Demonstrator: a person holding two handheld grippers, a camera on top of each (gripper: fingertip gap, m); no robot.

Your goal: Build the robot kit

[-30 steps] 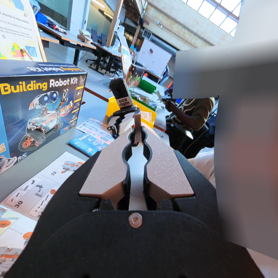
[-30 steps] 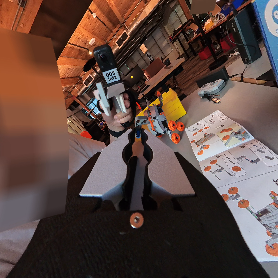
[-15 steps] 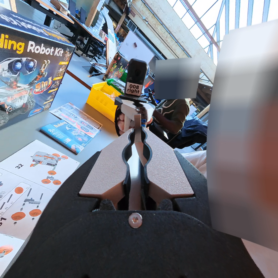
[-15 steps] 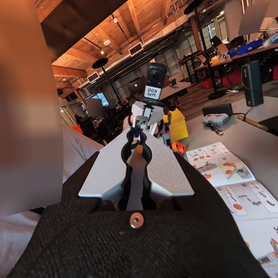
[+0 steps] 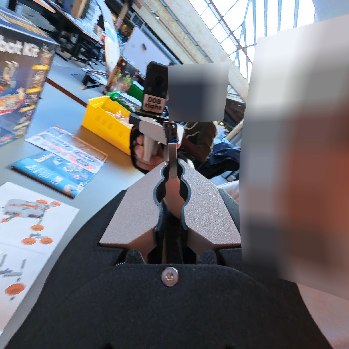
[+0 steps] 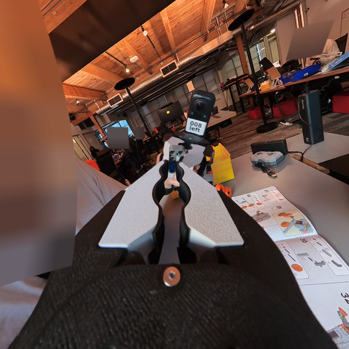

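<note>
My left gripper is shut on a flat grey beam that sticks up past its tips. My right gripper is shut on a grey angled beam with a blue pin. Both are held in the air, facing each other, with the two pieces close together. In the left wrist view the right gripper is just beyond my grey beam. In the right wrist view the left gripper is just behind the angled beam. A toy model with orange wheels stands on the table, mostly hidden.
On the grey table are a toy kit box, booklets, a yellow bin and an open instruction sheet. A grey controller and a black power brick lie at the far right. A seated person is behind. My two grippers' fingertips are within a few centimetres of each other.
Both grippers have lifted and turned to face each other, and the two held pieces have come close together. The table has dropped lower in both views.
</note>
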